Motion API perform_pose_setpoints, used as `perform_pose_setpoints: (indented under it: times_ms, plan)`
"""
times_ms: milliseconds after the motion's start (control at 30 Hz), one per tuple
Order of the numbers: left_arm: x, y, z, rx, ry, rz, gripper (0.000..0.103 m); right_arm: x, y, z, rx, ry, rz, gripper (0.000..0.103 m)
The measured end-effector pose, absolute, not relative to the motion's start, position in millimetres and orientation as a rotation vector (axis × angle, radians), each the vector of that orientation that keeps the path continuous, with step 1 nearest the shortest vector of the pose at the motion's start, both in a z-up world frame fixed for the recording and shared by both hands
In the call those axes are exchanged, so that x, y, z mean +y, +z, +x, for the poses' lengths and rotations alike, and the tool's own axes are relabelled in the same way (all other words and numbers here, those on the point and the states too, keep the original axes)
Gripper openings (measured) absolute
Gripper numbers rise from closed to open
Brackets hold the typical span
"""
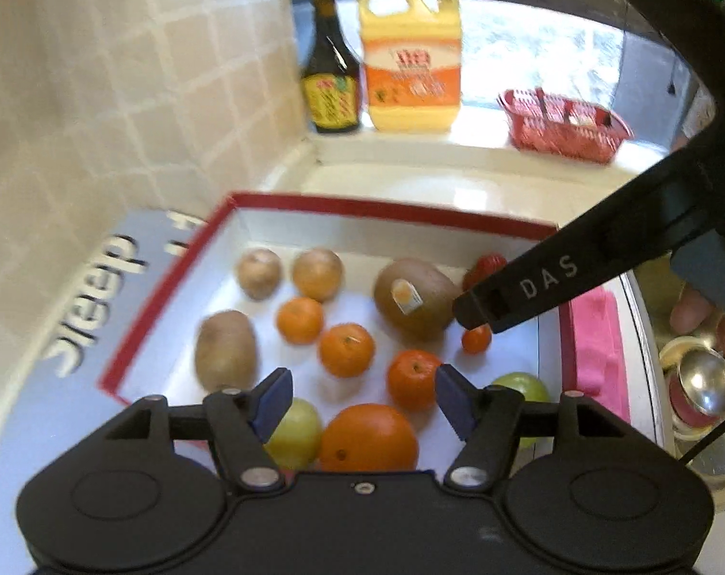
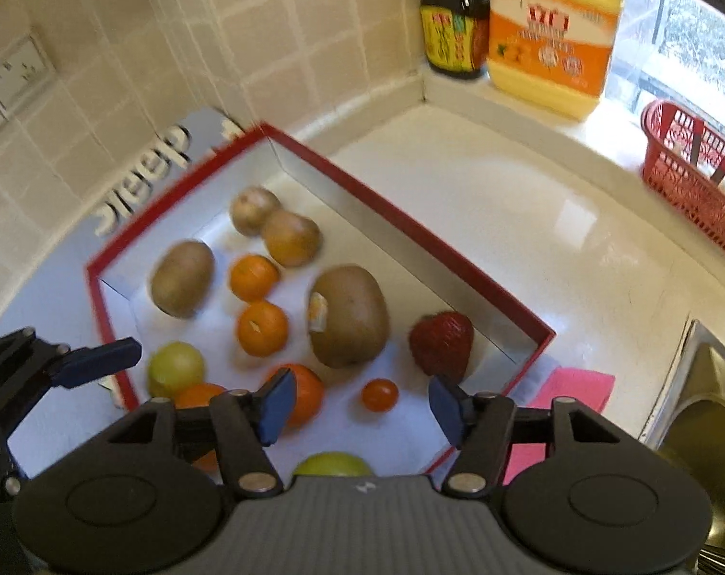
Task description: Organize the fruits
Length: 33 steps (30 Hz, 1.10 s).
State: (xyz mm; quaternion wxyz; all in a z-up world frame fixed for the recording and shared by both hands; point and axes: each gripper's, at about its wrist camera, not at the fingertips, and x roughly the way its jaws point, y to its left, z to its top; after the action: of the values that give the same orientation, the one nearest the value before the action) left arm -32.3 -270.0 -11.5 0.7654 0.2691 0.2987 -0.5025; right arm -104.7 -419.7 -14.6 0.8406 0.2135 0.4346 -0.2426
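A red-rimmed white box (image 1: 362, 206) (image 2: 401, 220) holds loose fruit: a large kiwi with a sticker (image 1: 417, 299) (image 2: 348, 316), smaller kiwis (image 1: 226, 350), several tangerines (image 1: 347, 350) (image 2: 262, 328), a big orange (image 1: 368, 438), green fruits (image 1: 295, 431) (image 2: 175, 368), a strawberry (image 2: 441, 342) and a cherry tomato (image 2: 380, 394) (image 1: 476, 339). My left gripper (image 1: 362, 395) is open and empty above the box's near side. My right gripper (image 2: 360, 405) is open and empty above the cherry tomato; its arm (image 1: 578, 268) reaches in from the right in the left wrist view.
A dark sauce bottle (image 1: 329, 62) and a yellow jug (image 1: 410, 57) stand on the sill at the back. A red basket (image 1: 566, 124) (image 2: 693, 177) sits right of them. A pink cloth (image 2: 571, 388) and a sink (image 2: 703, 412) lie right of the box. Tiled wall on the left.
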Motion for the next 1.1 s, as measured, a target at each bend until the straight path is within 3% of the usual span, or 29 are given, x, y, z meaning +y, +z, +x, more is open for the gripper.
perform_pose_setpoints:
  times_ms: [367, 633, 867, 1100]
  plan:
    - [-226, 62, -57, 0.562, -0.874, 0.407, 0.080, -389, 45, -118, 0.711, -0.478, 0.375, 0.069]
    - [-170, 96, -62, 0.572, -0.621, 0.279, 0.082, -349, 85, -130, 0.564, -0.503, 0.313, 0.085]
    - [-133, 97, -56, 0.572, -0.455, 0.249, 0.082, -297, 77, -115, 0.612, -0.488, 0.192, 0.086]
    - [-109, 76, -44, 0.702, -0.438, 0.168, 0.082, -266, 52, -105, 0.713, -0.483, 0.155, 0.086]
